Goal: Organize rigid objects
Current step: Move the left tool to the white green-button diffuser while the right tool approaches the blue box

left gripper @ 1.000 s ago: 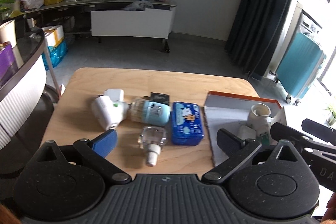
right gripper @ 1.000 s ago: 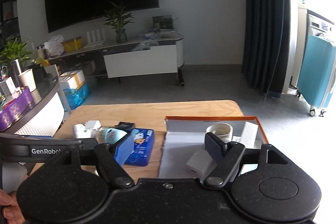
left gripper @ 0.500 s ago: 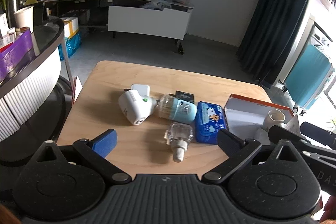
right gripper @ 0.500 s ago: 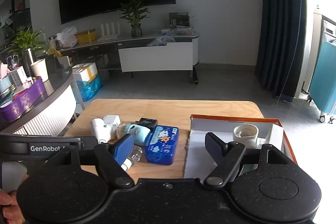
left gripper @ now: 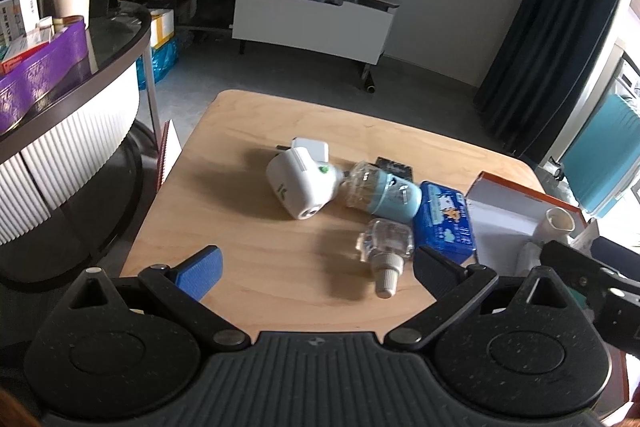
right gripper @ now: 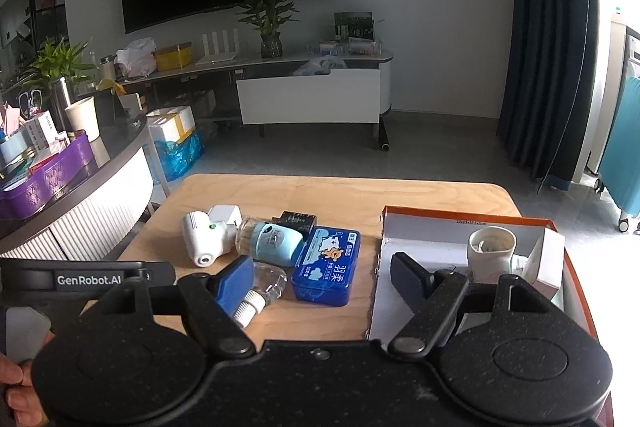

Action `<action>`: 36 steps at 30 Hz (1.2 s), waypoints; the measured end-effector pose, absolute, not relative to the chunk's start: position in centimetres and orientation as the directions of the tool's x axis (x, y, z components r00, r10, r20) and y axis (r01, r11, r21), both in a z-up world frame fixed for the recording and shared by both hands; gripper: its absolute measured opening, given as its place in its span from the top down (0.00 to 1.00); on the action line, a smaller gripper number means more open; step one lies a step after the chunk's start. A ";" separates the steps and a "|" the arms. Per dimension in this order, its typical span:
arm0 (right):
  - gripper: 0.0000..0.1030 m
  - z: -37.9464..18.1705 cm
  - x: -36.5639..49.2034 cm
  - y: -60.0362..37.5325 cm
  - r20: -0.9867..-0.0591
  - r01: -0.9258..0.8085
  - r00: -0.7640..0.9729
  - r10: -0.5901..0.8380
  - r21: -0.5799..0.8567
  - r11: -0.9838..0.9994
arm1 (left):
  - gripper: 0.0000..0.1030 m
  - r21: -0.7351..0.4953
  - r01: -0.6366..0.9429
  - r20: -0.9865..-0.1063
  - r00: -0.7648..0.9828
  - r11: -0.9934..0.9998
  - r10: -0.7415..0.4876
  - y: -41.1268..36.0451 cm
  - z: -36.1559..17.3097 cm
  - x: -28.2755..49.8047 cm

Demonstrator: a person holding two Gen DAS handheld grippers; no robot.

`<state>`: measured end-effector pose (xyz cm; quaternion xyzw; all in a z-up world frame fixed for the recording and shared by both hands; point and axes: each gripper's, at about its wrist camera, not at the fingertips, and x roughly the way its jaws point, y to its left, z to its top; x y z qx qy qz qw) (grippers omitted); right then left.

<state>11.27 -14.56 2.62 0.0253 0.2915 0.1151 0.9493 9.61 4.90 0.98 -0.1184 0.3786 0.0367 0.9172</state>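
On the wooden table (left gripper: pixel 248 219) lie a white plug-in device (left gripper: pixel 300 185), a white charger (left gripper: pixel 310 148), a light-blue bottle (left gripper: pixel 380 191), a black adapter (left gripper: pixel 394 167), a blue tin (left gripper: pixel 444 223) and a clear small bottle (left gripper: pixel 386 247). An orange-edged white box (right gripper: pixel 436 247) at the right holds a white cup-shaped part (right gripper: pixel 490 247) and a white block (right gripper: pixel 546 263). My left gripper (left gripper: pixel 316 263) is open and empty near the table's front edge. My right gripper (right gripper: pixel 324 275) is open and empty, above the gap between the tin (right gripper: pixel 326 267) and the box.
A curved counter (left gripper: pixel 72 99) with a purple tray stands at the left. A white TV bench (left gripper: pixel 312 23) stands at the back. A teal suitcase (left gripper: pixel 604 167) is at the right. The left gripper's body (right gripper: pixel 84 279) shows in the right wrist view.
Both grippers have pulled back and up from the table and swung left. The objects look smaller and further off. Nothing on the table has moved.
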 end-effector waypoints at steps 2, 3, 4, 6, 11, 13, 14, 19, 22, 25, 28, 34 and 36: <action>0.13 2.4 11.4 -14.5 -0.550 -0.205 0.802 0.235 0.117 0.972 | 0.00 -0.191 -0.165 -0.707 0.707 0.968 -0.019 5.2 0.8 9.7; 0.13 2.4 11.4 -14.5 -0.551 -0.205 0.801 0.236 0.118 0.972 | 0.00 -0.190 -0.169 -0.709 0.705 0.967 -0.016 5.3 0.6 9.8; 0.13 2.3 11.4 -14.5 -0.552 -0.205 0.800 0.237 0.119 0.971 | 0.00 -0.189 -0.173 -0.712 0.702 0.967 -0.013 5.4 0.5 9.9; 0.13 2.1 11.5 -14.5 -0.555 -0.205 0.797 0.238 0.122 0.971 | 0.00 -0.189 -0.181 -0.718 0.696 0.965 -0.010 5.6 0.3 10.0; 0.13 1.7 11.8 -14.5 -0.564 -0.205 0.790 0.242 0.130 0.970 | 0.00 -0.185 -0.184 -0.726 0.687 0.965 -0.008 5.7 -0.1 10.4; 0.13 1.5 11.9 -14.4 -0.566 -0.207 0.787 0.244 0.130 0.970 | 0.00 -0.184 -0.184 -0.729 0.685 0.965 -0.008 5.8 -0.2 10.5; 0.13 1.4 12.0 -14.4 -0.568 -0.206 0.786 0.244 0.131 0.970 | 0.00 -0.183 -0.184 -0.730 0.683 0.966 -0.008 5.8 -0.3 10.6; 0.13 1.1 12.4 -14.4 -0.575 -0.210 0.779 0.249 0.134 0.968 | 0.00 -0.176 -0.177 -0.736 0.677 0.968 -0.010 6.0 -0.6 11.0; 0.13 0.8 12.6 -14.3 -0.579 -0.211 0.776 0.250 0.135 0.968 | 0.00 -0.164 -0.174 -0.741 0.672 0.971 -0.005 6.1 -0.9 11.4; 0.13 0.5 12.8 -14.2 -0.583 -0.211 0.773 0.251 0.138 0.968 | 0.00 -0.149 -0.162 -0.743 0.669 0.975 -0.003 6.2 -1.1 11.8; 0.13 0.3 13.0 -14.1 -0.587 -0.211 0.769 0.252 0.138 0.968 | 0.00 -0.135 -0.147 -0.743 0.669 0.980 -0.002 6.3 -1.3 12.3; 0.13 -0.2 13.4 -14.0 -0.596 -0.209 0.763 0.250 0.138 0.968 | 0.00 -0.106 -0.099 -0.736 0.677 0.990 -0.011 6.9 -2.2 13.6; 0.13 -0.4 13.5 -14.0 -0.598 -0.206 0.762 0.248 0.139 0.969 | 0.00 -0.095 -0.086 -0.733 0.680 0.992 -0.011 7.2 -2.5 14.2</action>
